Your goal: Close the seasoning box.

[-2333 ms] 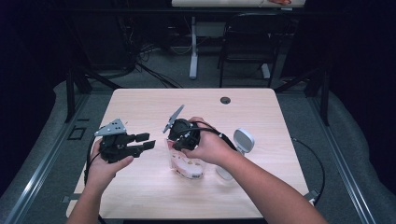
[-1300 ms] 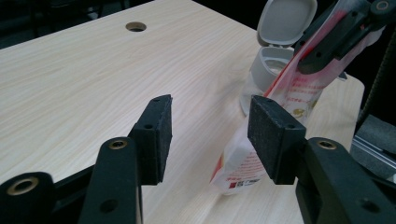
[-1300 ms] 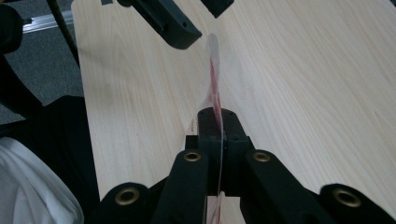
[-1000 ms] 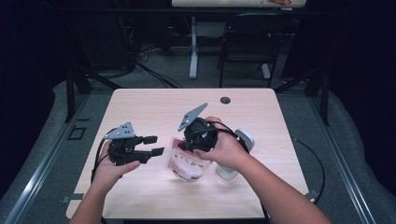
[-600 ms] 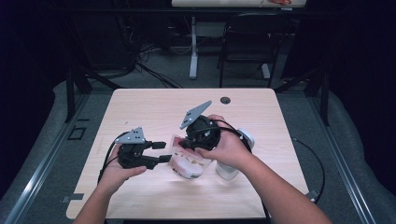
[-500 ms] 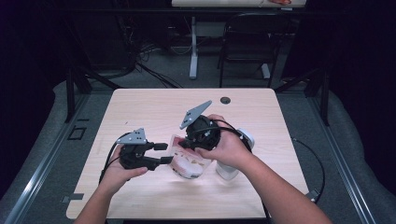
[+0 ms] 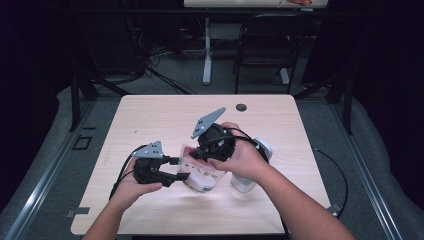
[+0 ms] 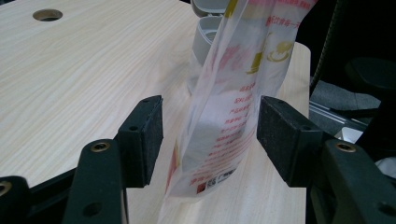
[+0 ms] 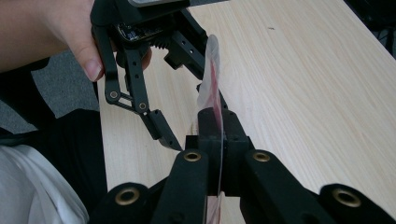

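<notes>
The right gripper (image 7: 200, 156) is clamping the top edge of a clear printed pouch (image 7: 200, 174), jaws pressed tight on the film, and is holding it upright over the near middle of the wooden table (image 7: 150, 115). In the right gripper view the pouch (image 9: 210, 79) is running edge-on straight up out of those closed jaws. The left gripper (image 7: 177, 170) is sitting just left of the pouch, its jaws having just been opening, and they are now standing wide on either side of the bag without pressing on it; the left gripper view shows the pouch (image 8: 224, 116) hanging between the two pads (image 8: 144, 135) with daylight on both sides. So the bag is lifted and steadied, but the second grip is not yet made, and opening or emptying it is, I judge, yet to come. Just right of the pouch a grey container (image 7: 250, 170) is standing on the table with its lid flipped back; seen past the bag, the container (image 8: 208, 32) is showing an open mouth, though what is inside I cannot tell. The pouch seems to be holding something pale low down.
</notes>
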